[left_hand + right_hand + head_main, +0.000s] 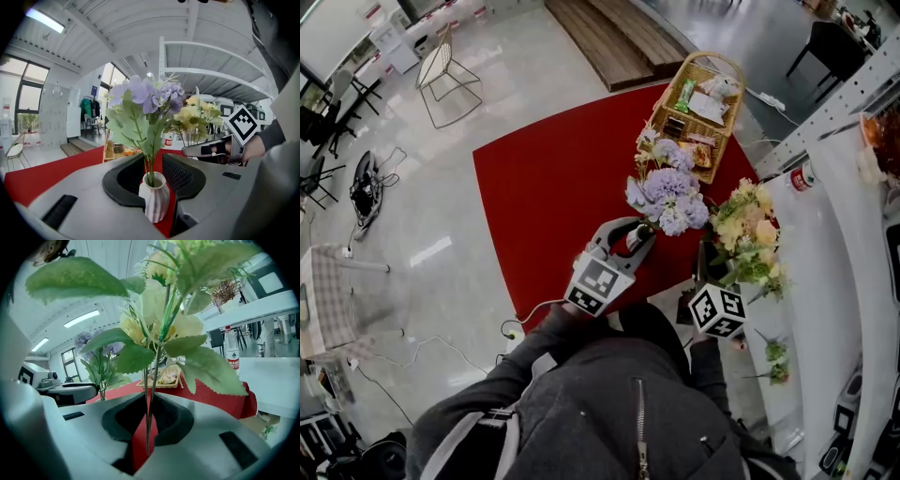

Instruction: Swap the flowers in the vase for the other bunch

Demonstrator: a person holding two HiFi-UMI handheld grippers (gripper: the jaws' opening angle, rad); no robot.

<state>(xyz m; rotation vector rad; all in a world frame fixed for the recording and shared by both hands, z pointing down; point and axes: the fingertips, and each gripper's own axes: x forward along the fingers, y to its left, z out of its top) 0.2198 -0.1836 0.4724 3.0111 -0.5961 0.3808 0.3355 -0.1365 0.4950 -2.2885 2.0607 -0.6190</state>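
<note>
A small white ribbed vase (154, 199) with purple flowers (150, 96) stands on the red table (544, 178). My left gripper (159, 178) is open around the vase, and red cloth shows in the gap beside the right pad. In the head view the purple flowers (670, 195) rise just past the left gripper (641, 232). My right gripper (147, 423) is shut on the thin green stems of the yellow bunch (159, 310), held upright. That yellow bunch (745, 230) hangs to the right of the vase, above the right gripper (705, 255).
A wicker basket (698, 94) of packets sits at the table's far end. A white counter (834, 244) with a bottle (803, 178) runs along the right. A wire chair (441, 70) and cables lie on the floor to the left.
</note>
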